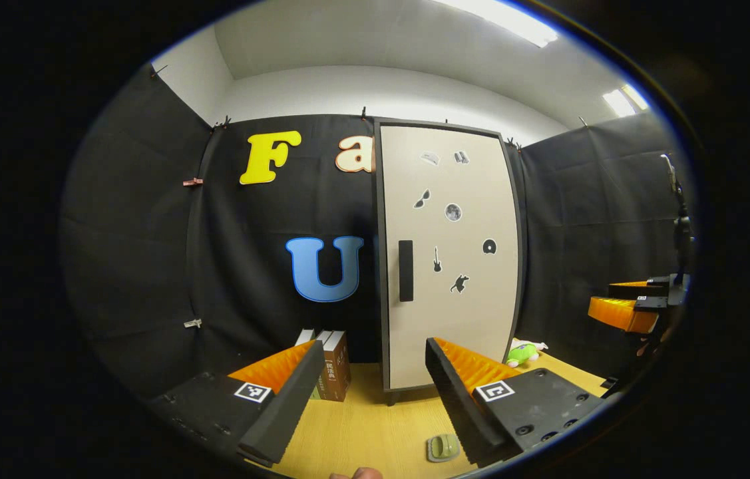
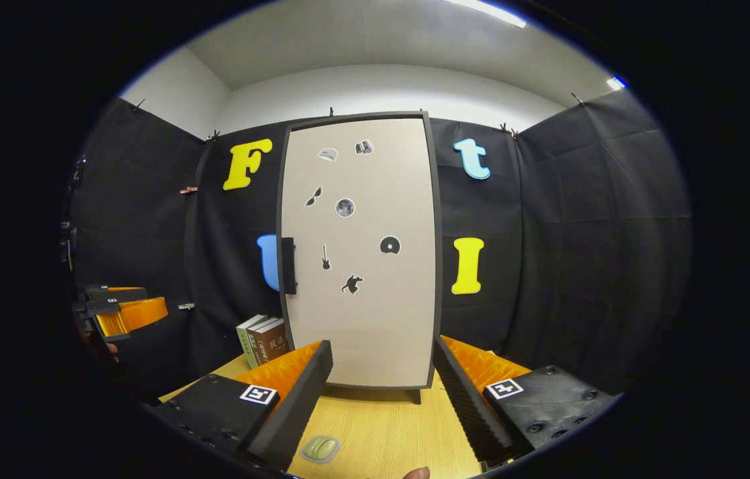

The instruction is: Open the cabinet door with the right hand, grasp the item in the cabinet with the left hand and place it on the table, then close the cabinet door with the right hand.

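Beige and shut, the cabinet door (image 2: 360, 249) is standing upright on the wooden table (image 2: 381, 426), its dark frame closing it all round, so the item inside is hidden from you. Small dark stickers (image 2: 351, 285) are dotting the panel, and the dark handle (image 2: 288, 265) is sitting on the door's left edge, about halfway up.

You are holding the right gripper (image 2: 381, 386) in front of the door with its fingers spread wide apart, gripping nothing, and not touching the door. You are holding the left gripper (image 1: 371, 386) the same way, fingers wide apart and empty, aiming at the cabinet from a little to its left; in the left gripper view the handle (image 1: 405, 271) is showing just above the gap between the fingers.

Books (image 1: 333, 364) are standing upright on the table just left of the cabinet, near the black cloth wall. A green and white soft toy (image 1: 524, 352) is lying on the table beside the cabinet's right lower corner. A small pale green object (image 2: 320, 449) in a clear wrapper is lying on the table in front of the cabinet, close to your grippers. A fingertip (image 1: 367, 473) is peeking in at the bottom edge of the left gripper view.
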`<state>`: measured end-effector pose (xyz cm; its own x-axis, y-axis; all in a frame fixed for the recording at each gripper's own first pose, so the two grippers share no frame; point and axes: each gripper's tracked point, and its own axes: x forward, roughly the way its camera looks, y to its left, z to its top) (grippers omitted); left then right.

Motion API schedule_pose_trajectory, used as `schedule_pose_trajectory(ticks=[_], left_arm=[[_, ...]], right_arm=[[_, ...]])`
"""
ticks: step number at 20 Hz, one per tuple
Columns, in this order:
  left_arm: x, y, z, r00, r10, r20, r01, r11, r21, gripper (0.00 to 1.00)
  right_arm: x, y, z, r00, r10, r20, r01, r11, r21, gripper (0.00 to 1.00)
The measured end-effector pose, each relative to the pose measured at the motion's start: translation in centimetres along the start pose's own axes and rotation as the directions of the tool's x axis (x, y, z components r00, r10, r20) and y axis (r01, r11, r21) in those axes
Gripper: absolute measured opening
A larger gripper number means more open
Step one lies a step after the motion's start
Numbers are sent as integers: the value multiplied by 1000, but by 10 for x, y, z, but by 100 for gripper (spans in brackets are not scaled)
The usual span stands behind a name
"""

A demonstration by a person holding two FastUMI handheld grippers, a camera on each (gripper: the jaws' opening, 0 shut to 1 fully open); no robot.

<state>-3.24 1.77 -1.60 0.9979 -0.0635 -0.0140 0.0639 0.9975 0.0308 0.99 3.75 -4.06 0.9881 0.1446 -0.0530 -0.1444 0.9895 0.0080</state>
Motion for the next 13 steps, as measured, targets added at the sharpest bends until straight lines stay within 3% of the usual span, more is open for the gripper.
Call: schedule_pose_trajectory(ticks=[13], left_arm=[[12,0,0,1000,-18,15,18,1000,6,95]], right_arm=[[6,1,4,1000,-10,13,11,1000,-20,98]])
